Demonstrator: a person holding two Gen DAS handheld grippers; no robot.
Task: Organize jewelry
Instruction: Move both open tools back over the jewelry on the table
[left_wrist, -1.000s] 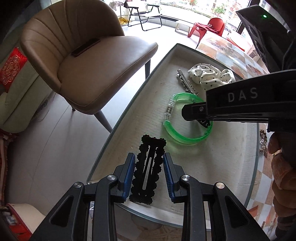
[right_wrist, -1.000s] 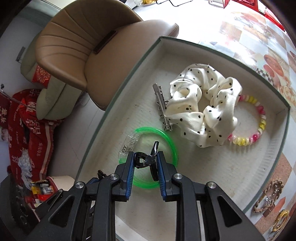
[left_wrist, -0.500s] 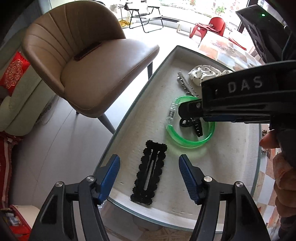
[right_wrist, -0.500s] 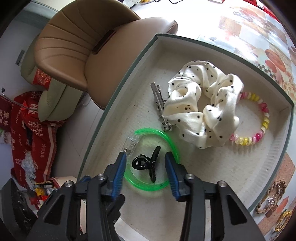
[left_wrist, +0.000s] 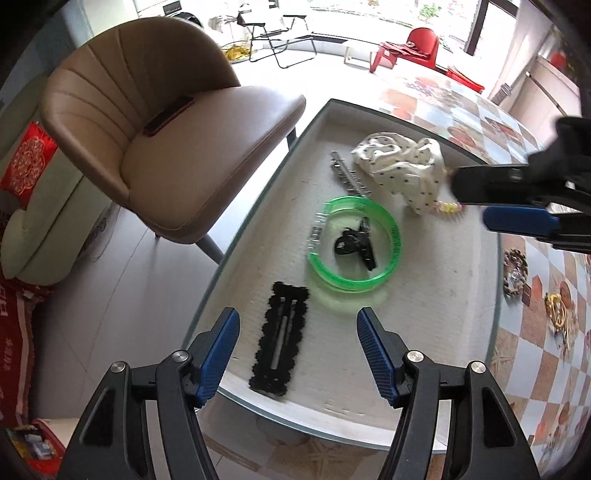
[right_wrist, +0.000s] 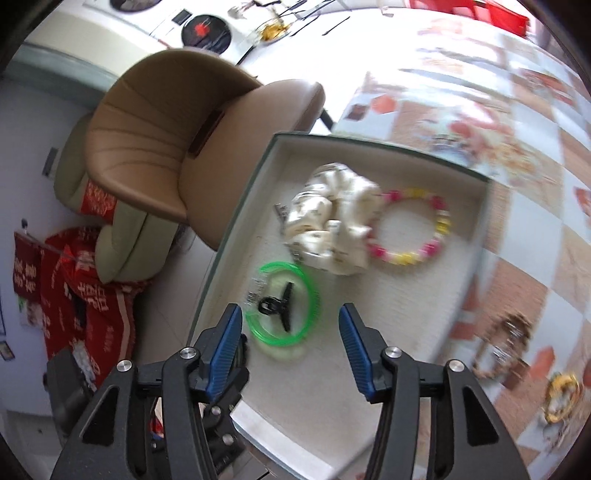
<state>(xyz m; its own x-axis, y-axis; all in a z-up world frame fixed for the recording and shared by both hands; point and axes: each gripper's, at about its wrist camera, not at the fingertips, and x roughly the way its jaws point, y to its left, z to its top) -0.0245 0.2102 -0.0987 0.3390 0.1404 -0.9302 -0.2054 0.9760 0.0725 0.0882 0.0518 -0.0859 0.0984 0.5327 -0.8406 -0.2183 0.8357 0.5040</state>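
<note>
A white-lined tray (left_wrist: 436, 317) (right_wrist: 406, 332) holds the jewelry. A black lace hair clip (left_wrist: 279, 343) lies flat near its front edge, between and below the fingers of my open left gripper (left_wrist: 297, 325), untouched. A green bangle (left_wrist: 354, 243) (right_wrist: 283, 302) lies flat with a small black claw clip (left_wrist: 356, 243) (right_wrist: 277, 305) inside its ring. My right gripper (right_wrist: 290, 323) hovers above them, its jaws opening, nothing between them. A polka-dot scrunchie (left_wrist: 400, 168) (right_wrist: 332, 225), a silver clip (left_wrist: 347, 177) and a pink-and-yellow bead bracelet (right_wrist: 412, 225) lie farther back.
A tan chair (left_wrist: 159, 122) (right_wrist: 177, 147) stands left of the table. More bracelets and gold pieces (left_wrist: 517, 271) (right_wrist: 561, 397) lie on the patterned tablecloth right of the tray. The right gripper's fingers (left_wrist: 517, 218) cross the right side of the left wrist view.
Both grippers opened. The left let go of the black lace clip, the right let go of the claw clip inside the bangle. The right gripper then pulled up and away.
</note>
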